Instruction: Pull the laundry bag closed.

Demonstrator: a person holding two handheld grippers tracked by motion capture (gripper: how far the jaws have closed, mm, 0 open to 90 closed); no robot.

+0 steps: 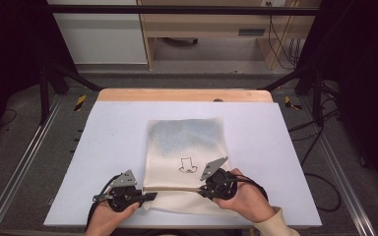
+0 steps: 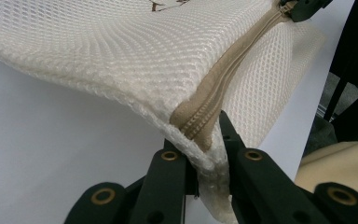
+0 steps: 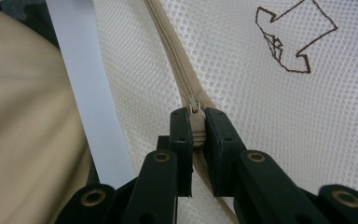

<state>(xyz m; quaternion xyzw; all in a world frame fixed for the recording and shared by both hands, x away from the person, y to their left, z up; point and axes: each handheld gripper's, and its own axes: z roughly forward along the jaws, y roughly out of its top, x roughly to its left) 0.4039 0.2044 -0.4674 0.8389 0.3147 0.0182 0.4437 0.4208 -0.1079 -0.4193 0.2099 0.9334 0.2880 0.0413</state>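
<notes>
The pale tabletop (image 1: 103,147) carries a cream mesh bag (image 1: 187,147) lying flat, reaching from around the middle to just short of the near edge, a little right of centre. From the high view the bag's far half looks greyish-blue through the mesh, and a small brown outline drawing (image 1: 187,165) sits on its near half. A tan zipper (image 1: 174,188) runs across the bag parallel to the near edge of the tabletop.

The left claw (image 1: 152,196) meets the bag's near left corner, and the right claw (image 1: 203,188) sits on the zipper line toward the bag's right side; each is held in a hand (a cream sleeve (image 1: 270,227) shows at the right wrist).

The gripper views give what the high view cannot. In the left gripper view the left claw (image 2: 209,140) is clamped on the bag's corner, at the end of the zipper (image 2: 214,88), with the mesh bunched between the jaws and the corner lifted off the tabletop (image 2: 51,154). Farther along the zipper the right claw's tip shows at the top edge. In the right gripper view the right claw (image 3: 195,133) is closed on the zipper pull (image 3: 195,121), the tan tape running away beyond it, with the drawing (image 3: 291,39) close by on the mesh.
</notes>
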